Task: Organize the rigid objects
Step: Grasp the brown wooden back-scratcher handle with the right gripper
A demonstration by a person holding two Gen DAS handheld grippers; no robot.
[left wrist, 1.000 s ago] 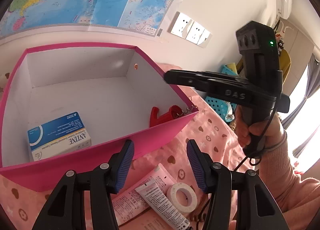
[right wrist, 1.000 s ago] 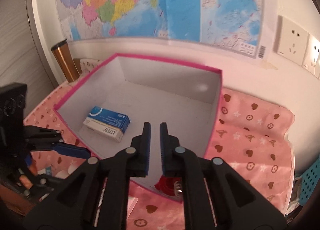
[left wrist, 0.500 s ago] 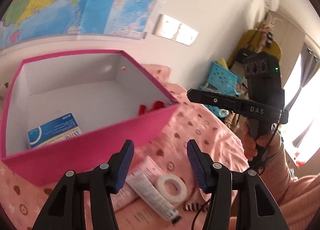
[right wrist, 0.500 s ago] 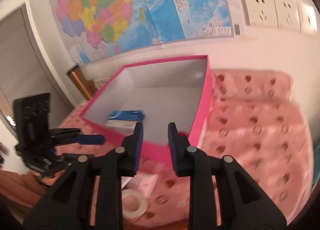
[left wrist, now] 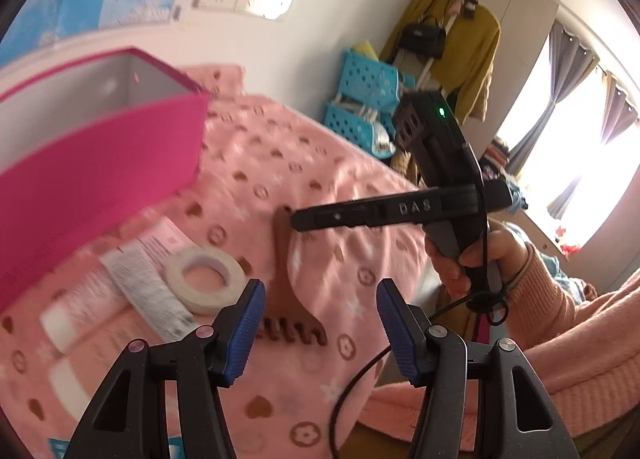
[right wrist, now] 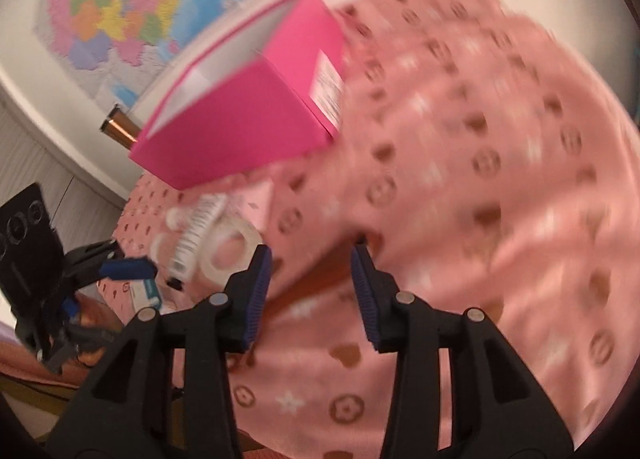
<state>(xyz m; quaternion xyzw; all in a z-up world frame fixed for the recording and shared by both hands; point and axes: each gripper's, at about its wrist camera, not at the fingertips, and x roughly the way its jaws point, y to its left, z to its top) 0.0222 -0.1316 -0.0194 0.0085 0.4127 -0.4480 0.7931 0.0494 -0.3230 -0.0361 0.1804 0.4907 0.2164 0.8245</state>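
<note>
Largest first: the pink blanket (left wrist: 344,195) covers the whole work surface. The pink box (left wrist: 100,163) sits at its far left. A second ago both cameras looked down into that box, where a blue medicine carton and a red item lay; now you have swung both tools away and its inside is out of sight. I read that as one drop finished and the next pick starting.

Your right gripper (right wrist: 312,291) was pressed nearly together over the box a second ago; its fingers now stand spread and empty, over the handle end of the brown comb (left wrist: 288,283) lying on the blanket.

Your left gripper (left wrist: 320,327) is spread as before, holding nothing, with the comb's teeth just beyond its tips.

Still waiting beside the box: the tube (left wrist: 140,283), then the tape roll (left wrist: 204,279) touching it. Both views are motion-blurred, so fine contact cannot be judged.
</note>
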